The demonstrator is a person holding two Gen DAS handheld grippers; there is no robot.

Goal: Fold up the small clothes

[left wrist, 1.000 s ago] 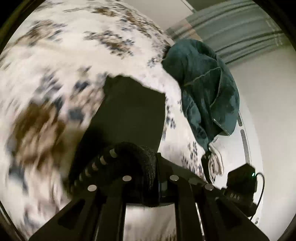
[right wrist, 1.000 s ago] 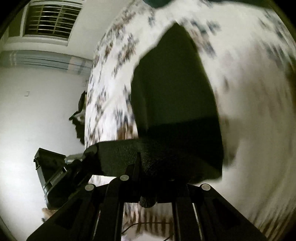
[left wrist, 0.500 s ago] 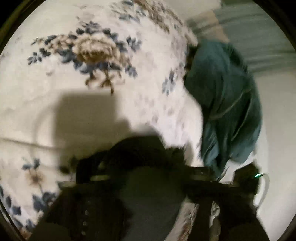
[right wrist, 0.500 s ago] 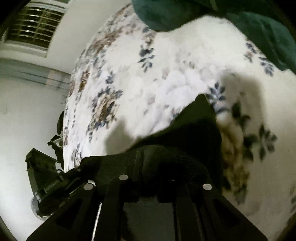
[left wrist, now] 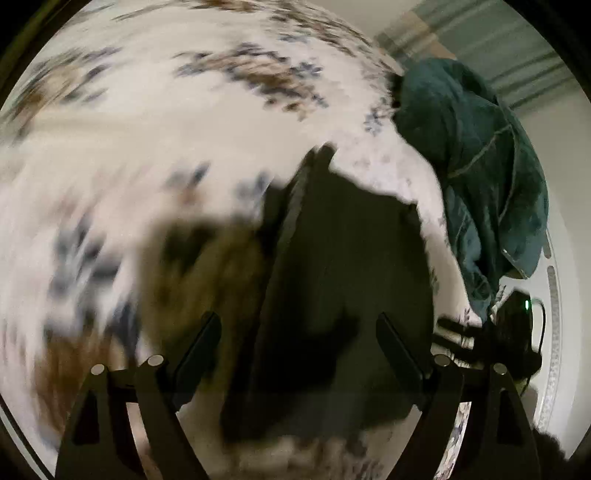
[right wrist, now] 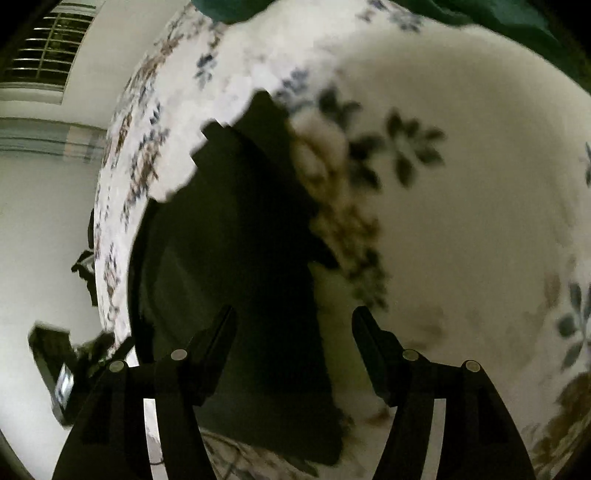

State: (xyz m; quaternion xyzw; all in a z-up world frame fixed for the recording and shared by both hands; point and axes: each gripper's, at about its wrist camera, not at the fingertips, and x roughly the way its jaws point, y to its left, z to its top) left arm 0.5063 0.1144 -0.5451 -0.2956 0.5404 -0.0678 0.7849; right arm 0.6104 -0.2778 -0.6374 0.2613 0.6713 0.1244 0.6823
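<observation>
A black garment (left wrist: 343, 280) lies flat on the floral bedspread (left wrist: 184, 129), just ahead of my left gripper (left wrist: 297, 325). The left gripper is open and empty above its near part. In the right wrist view the same black garment (right wrist: 236, 258) lies on the bedspread (right wrist: 461, 203). My right gripper (right wrist: 293, 321) is open and empty over the garment's right edge. The left wrist view is blurred by motion.
A dark teal cloth (left wrist: 476, 162) is heaped at the bed's far right edge, and also shows at the top of the right wrist view (right wrist: 480, 14). A black device with a green light (left wrist: 517, 325) sits beside the bed. White walls and a barred window (right wrist: 48, 48) lie beyond.
Both grippers were shut on the black garment and have let it go. The garment now lies flat on the bedspread, and both pairs of fingers stand wide apart.
</observation>
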